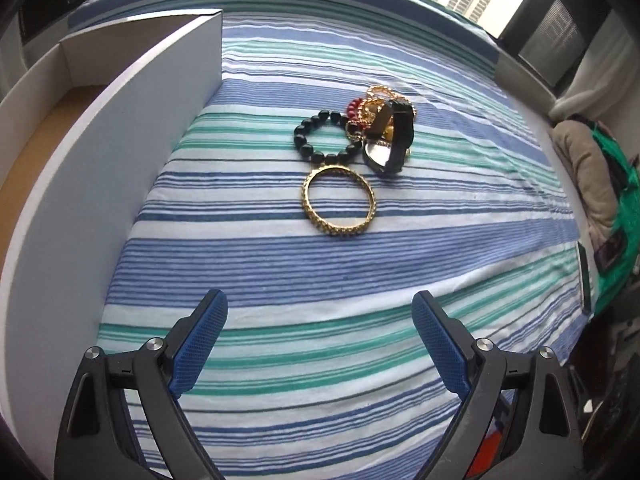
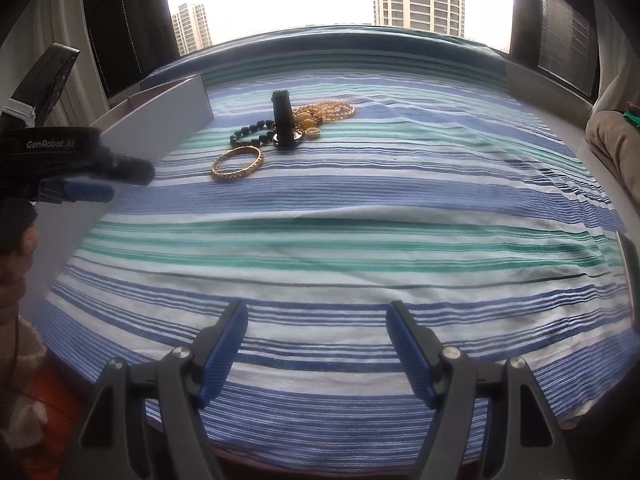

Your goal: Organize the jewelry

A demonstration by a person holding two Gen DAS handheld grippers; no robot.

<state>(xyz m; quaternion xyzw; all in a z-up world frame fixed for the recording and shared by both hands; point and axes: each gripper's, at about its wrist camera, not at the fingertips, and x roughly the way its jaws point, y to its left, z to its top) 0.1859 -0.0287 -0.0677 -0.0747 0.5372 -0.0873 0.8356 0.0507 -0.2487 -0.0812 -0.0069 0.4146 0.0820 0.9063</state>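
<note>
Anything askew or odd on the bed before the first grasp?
Yes: the watch stands on edge, its strap looped upright, atop tangled gold chains. The black bead bracelet touches the gold bangle. Nothing looks broken. Both grippers are open.

On the bed [image 1: 320, 264], the bangle [image 1: 338, 201] lies before my fingers [image 1: 200, 344], bead bracelet [image 1: 326, 135] and watch [image 1: 394, 140] behind it, box [image 1: 132, 152] left.

A cloth striped blue, white and teal [image 1: 320, 272] fills the frame; at centre lie a gold studded bangle [image 1: 338, 201], black bead bracelet [image 1: 320, 136] and red beads [image 1: 354, 109]; a white-walled box [image 1: 120, 152], brown inside, is upper left
</note>
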